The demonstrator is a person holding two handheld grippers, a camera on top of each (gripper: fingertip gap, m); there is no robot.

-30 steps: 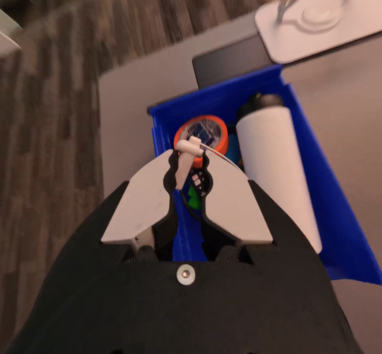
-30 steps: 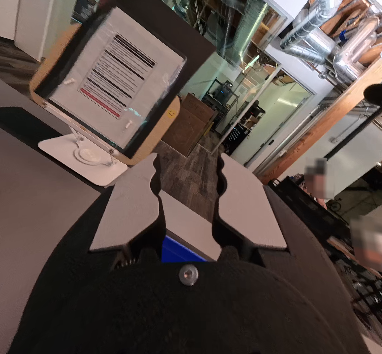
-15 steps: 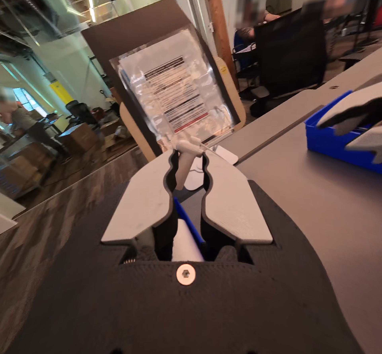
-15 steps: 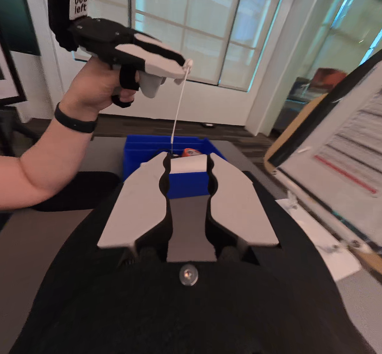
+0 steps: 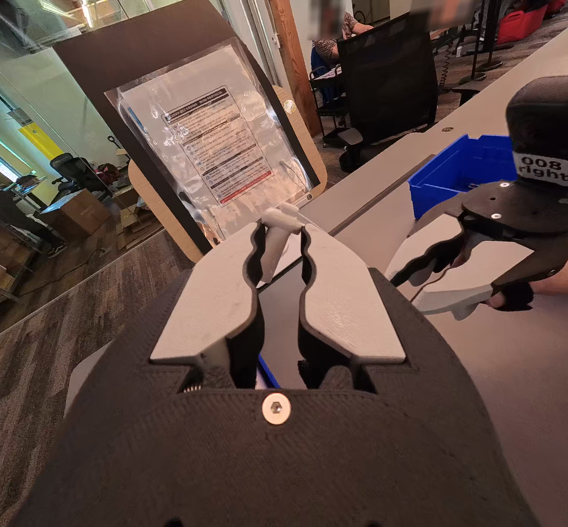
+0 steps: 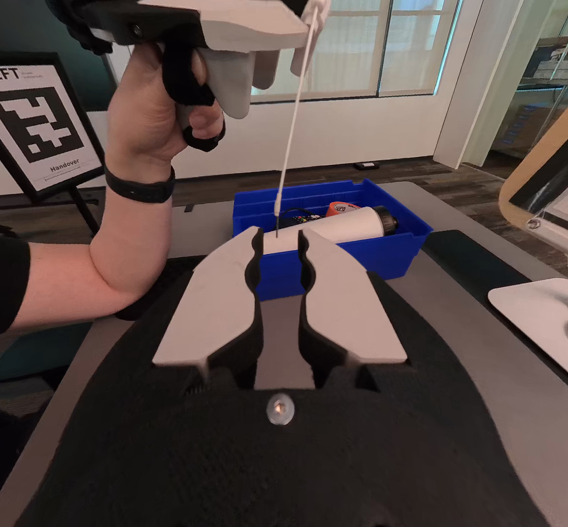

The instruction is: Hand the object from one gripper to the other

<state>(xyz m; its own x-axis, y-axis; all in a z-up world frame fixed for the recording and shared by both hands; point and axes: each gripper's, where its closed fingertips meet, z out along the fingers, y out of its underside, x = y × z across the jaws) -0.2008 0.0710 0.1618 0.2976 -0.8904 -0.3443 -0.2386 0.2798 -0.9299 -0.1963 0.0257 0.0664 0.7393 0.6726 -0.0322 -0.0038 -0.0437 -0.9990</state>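
The object is a white probe (image 6: 316, 4) with a short handle and a long thin rod (image 6: 292, 118) that hangs down to a metal tip. My left gripper (image 5: 281, 229) is shut on its handle (image 5: 275, 246). In the right wrist view the left gripper (image 6: 307, 10) is held high over the blue bin (image 6: 384, 254). My right gripper (image 6: 279, 235) is open and empty, low over the table. The rod's tip hangs just above and beyond its fingertips. The right gripper also shows at the right of the left wrist view (image 5: 408, 284).
The blue bin (image 5: 455, 174) holds a white bottle (image 6: 338, 226), an orange tape roll (image 6: 341, 207) and small items. A board with a laminated sheet (image 5: 209, 149) stands on a white base (image 6: 534, 306). A black-and-white marker sign (image 6: 40, 118) stands at left. Spacing between my two grippers at the tips: around 11 cm.
My left gripper has lifted the probe out of the bin and raised it. My right gripper has swung round to face the bin and moved in under the hanging rod.
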